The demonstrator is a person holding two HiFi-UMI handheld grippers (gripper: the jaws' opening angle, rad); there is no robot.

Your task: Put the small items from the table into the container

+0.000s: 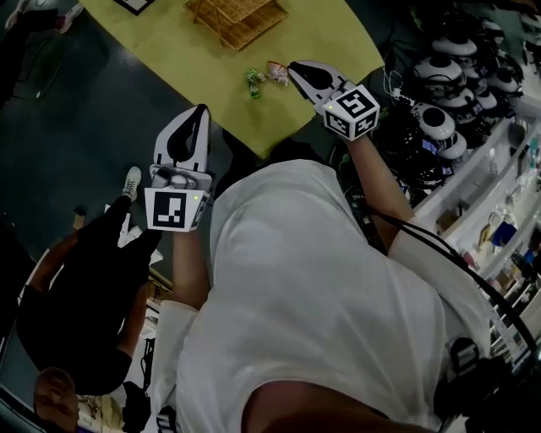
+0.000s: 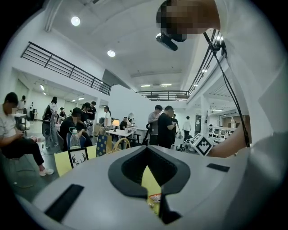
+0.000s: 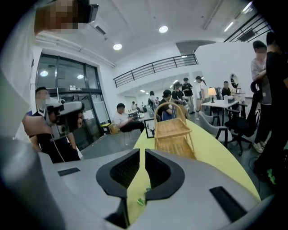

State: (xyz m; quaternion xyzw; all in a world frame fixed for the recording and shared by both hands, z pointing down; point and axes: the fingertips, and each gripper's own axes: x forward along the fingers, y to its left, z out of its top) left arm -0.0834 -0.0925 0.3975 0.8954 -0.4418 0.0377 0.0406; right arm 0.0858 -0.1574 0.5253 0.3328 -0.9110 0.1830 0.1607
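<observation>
The person leans over a yellow-green table with a tool in each hand. The right gripper hangs low over the table's near edge, its jaws drawn almost together with only a thin slit between them and nothing pinched. Just beside its tip lie a small green wrapped sweet and a small orange-pink wrapped sweet, close together on the bare tabletop. The woven wicker basket with a hoop handle stands well beyond them. The left gripper hovers off the table's edge, above the dark floor, its tips pressed together and empty.
</observation>
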